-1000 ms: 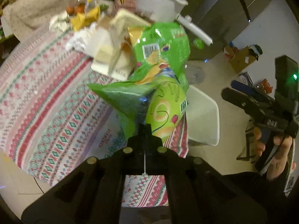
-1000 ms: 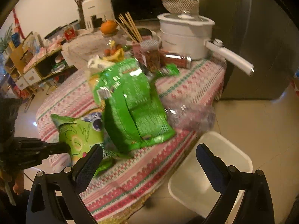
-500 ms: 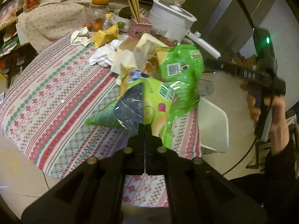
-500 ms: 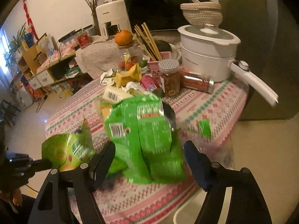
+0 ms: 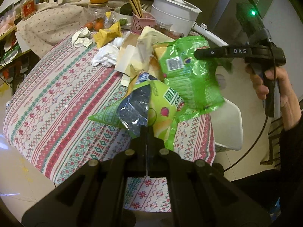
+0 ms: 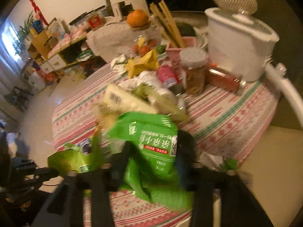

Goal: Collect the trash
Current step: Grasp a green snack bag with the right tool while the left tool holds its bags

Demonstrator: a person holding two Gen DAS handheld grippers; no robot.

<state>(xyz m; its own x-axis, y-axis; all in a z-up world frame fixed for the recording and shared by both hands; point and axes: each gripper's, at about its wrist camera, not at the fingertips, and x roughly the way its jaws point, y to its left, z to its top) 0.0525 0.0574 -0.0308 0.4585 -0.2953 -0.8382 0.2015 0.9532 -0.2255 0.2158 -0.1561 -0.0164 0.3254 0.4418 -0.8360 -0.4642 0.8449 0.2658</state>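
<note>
My left gripper [image 5: 146, 130] is shut on the corner of a light-green snack bag [image 5: 162, 109] with a dark blue lining, held over the near edge of the striped tablecloth [image 5: 56, 94]. A darker green snack bag [image 5: 189, 75] hangs just behind it. A hand holds my right gripper [image 5: 197, 54] against that bag's top edge. In the right wrist view this darker green bag [image 6: 151, 138] sits bunched between the closing jaws of the right gripper [image 6: 151, 151], whose fingers touch both its sides. The light-green bag [image 6: 72, 160] and left gripper [image 6: 37, 170] show at the left.
A white bin [image 5: 231, 124] stands on the floor beside the table's right edge. Torn cardboard [image 5: 132, 56], white tissue [image 5: 104, 56] and a yellow wrapper [image 5: 108, 34] lie mid-table. A white pot [image 5: 176, 13], a jar [image 6: 195, 71] and a red can [image 6: 166, 75] stand behind.
My right gripper came in from the right over the table and closed from wide open onto the darker green bag. The left gripper kept its hold on the light-green bag.
</note>
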